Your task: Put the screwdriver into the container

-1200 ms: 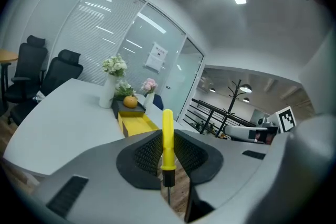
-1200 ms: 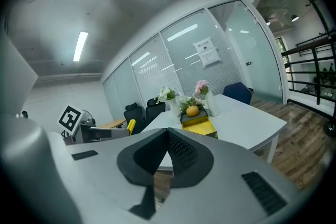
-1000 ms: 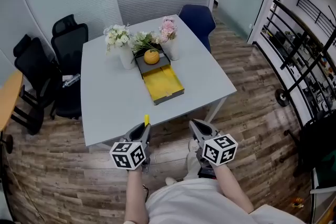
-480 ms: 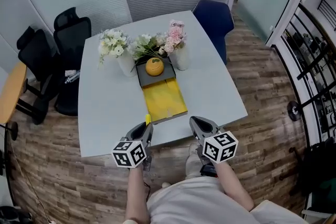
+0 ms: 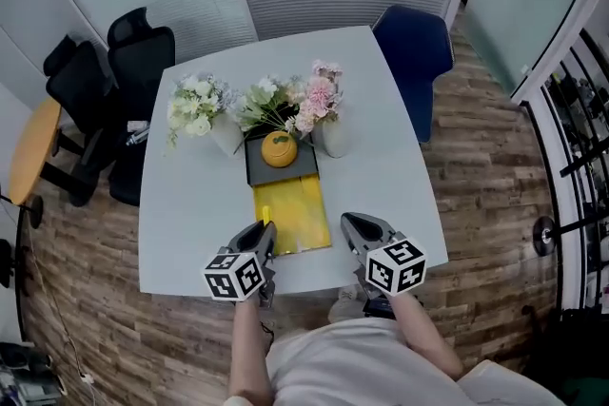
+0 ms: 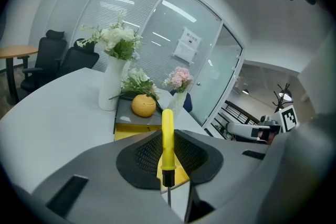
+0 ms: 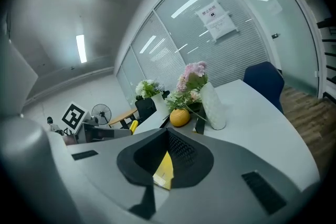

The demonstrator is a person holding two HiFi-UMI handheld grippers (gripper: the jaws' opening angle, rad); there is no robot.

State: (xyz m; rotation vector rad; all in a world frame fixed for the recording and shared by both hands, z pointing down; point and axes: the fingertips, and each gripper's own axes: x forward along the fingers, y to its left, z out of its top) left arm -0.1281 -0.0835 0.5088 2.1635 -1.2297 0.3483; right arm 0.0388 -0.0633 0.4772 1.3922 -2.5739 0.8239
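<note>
Screwdriver (image 5: pixel 267 224): in the head view only the yellow handle tip shows past my left gripper (image 5: pixel 259 236); the rest is covered. In the left gripper view its shaft end drops out of sight between my left fingers (image 6: pixel 137 164). Container (image 7: pixel 164 169): in the right gripper view a yellow sliver only, the rest behind my right fingers (image 7: pixel 190 157). Notice (image 6: pixel 187 44) on the glass wall: print too small to read.

The left forearm (image 5: pixel 244 347) and right forearm (image 5: pixel 422 344) reach forward side by side. The grey left tongs (image 5: pixel 263 231) clamp a yellow-handled screwdriver (image 6: pixel 167 136). The grey right tongs (image 5: pixel 356 223) are closed, tips together, empty.
</note>
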